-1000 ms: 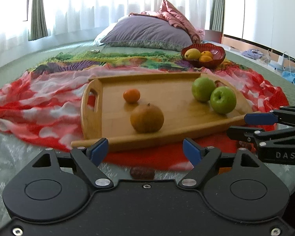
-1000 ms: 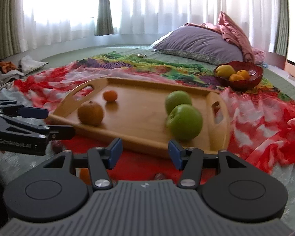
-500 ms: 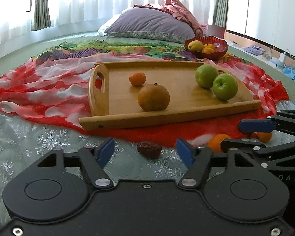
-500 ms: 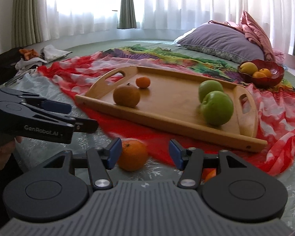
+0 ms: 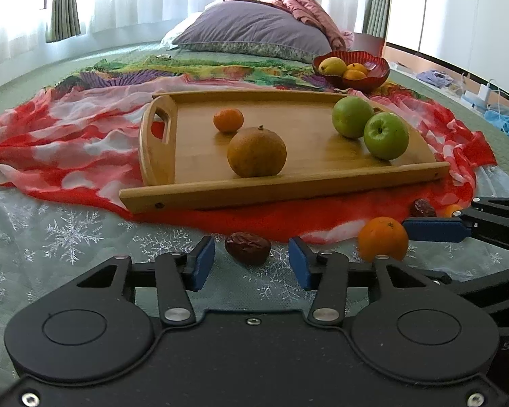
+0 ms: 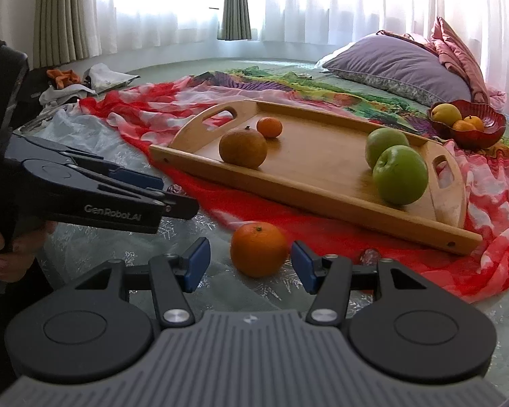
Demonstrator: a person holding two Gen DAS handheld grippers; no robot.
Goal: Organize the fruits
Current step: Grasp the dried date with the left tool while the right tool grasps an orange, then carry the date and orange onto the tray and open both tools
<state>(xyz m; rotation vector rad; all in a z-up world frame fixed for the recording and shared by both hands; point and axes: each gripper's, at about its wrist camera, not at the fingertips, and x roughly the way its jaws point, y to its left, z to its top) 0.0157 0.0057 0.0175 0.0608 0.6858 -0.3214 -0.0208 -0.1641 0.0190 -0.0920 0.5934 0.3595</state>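
A wooden tray (image 5: pixel 193 156) (image 6: pixel 308 183) on a red cloth holds a brown round fruit (image 5: pixel 256 152) (image 6: pixel 243 147), a small tangerine (image 5: pixel 228 120) (image 6: pixel 269 127) and two green apples (image 5: pixel 385 135) (image 6: pixel 399 174). My left gripper (image 5: pixel 251 264) is open, with a dark red date (image 5: pixel 247 247) lying on the bed just ahead between its fingers. My right gripper (image 6: pixel 250 264) is open, with an orange (image 6: pixel 258 249) (image 5: pixel 382 239) on the bed between its fingertips, not gripped. A second date (image 5: pixel 422 208) (image 6: pixel 370 256) lies near the tray's front corner.
A red bowl (image 5: pixel 376 74) (image 6: pixel 488 132) with yellow and orange fruit stands behind the tray. A purple pillow (image 5: pixel 254 30) (image 6: pixel 397 64) lies beyond. Clothes (image 6: pixel 81 81) are piled at the left. The left gripper (image 6: pixel 85 190) shows in the right wrist view.
Both grippers have pulled back and dropped lower, toward the bed's front. The date and the orange have come into view between the left and right fingers.
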